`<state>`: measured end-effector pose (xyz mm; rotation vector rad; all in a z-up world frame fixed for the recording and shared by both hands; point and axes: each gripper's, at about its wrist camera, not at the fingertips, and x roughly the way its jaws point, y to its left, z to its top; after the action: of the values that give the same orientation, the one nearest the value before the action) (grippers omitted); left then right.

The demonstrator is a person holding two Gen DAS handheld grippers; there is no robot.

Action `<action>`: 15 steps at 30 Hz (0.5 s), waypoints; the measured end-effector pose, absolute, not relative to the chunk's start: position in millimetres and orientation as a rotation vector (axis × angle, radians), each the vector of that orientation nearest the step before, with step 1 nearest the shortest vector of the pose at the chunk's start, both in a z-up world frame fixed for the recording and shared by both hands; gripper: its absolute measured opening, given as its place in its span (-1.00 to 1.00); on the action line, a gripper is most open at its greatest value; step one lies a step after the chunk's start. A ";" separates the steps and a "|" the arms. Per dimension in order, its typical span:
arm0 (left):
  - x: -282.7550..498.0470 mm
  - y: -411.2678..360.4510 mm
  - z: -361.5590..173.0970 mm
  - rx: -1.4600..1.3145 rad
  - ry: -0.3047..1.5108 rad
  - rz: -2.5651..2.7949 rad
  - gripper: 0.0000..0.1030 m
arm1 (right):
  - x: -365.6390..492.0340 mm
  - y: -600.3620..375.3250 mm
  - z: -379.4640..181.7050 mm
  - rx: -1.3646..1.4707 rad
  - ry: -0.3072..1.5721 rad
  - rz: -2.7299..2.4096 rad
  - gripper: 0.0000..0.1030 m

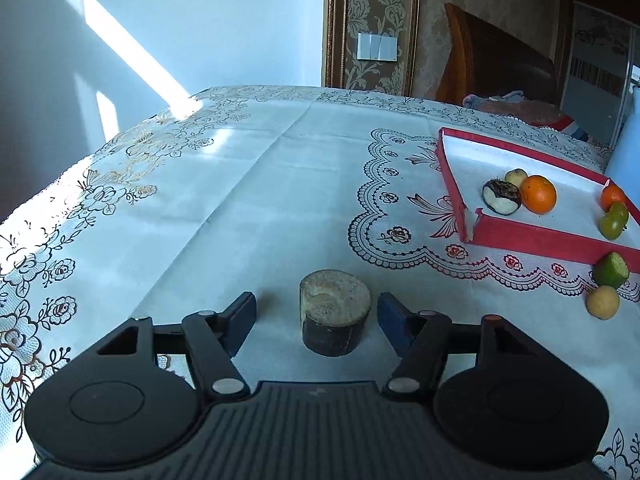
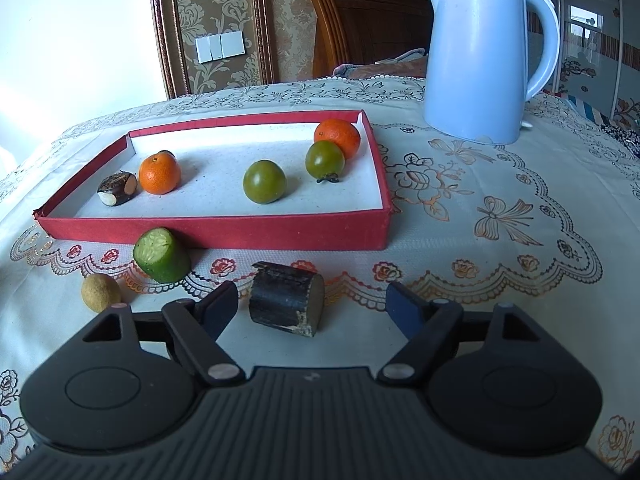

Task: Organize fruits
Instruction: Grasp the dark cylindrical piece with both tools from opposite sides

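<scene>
The red tray [image 2: 224, 232] holds 2 oranges, 2 green tomatoes and a dark chestnut [image 2: 116, 190]. Right gripper [image 2: 312, 306] gapes wide, empty, a dark log piece [image 2: 286, 304] lying between its jaws untouched. Left gripper [image 1: 316, 316] likewise spread wide around an upright stump [image 1: 334, 312], no contact.

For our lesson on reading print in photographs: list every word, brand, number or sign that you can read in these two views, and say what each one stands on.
"Midea": grey brand name near the top of the pale blue kettle, right wrist view; the first letter is drawn as a round logo.
No other readable text: the red tray, the fruit, the tablecloth and the wall switch carry none.
</scene>
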<state>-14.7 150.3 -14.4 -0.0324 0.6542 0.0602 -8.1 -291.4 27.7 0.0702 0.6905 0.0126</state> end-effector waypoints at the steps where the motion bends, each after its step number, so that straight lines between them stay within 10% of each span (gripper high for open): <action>1: -15.3 148.7 -14.7 -0.021 0.652 0.063 0.04 | -8.6 -291.3 27.9 0.069 0.687 0.008 0.41; 6: -17.0 144.9 -14.2 -0.002 0.638 0.066 -0.38 | -9.4 -290.4 28.4 0.060 0.680 0.005 0.12; 15: -17.1 143.6 -14.1 0.008 0.632 0.071 -0.38 | -10.6 -287.5 29.8 0.049 0.663 0.041 -0.42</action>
<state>-17.1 143.6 -14.1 0.0079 0.6321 0.0709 -10.6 -287.5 29.8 0.0486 0.6627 0.0410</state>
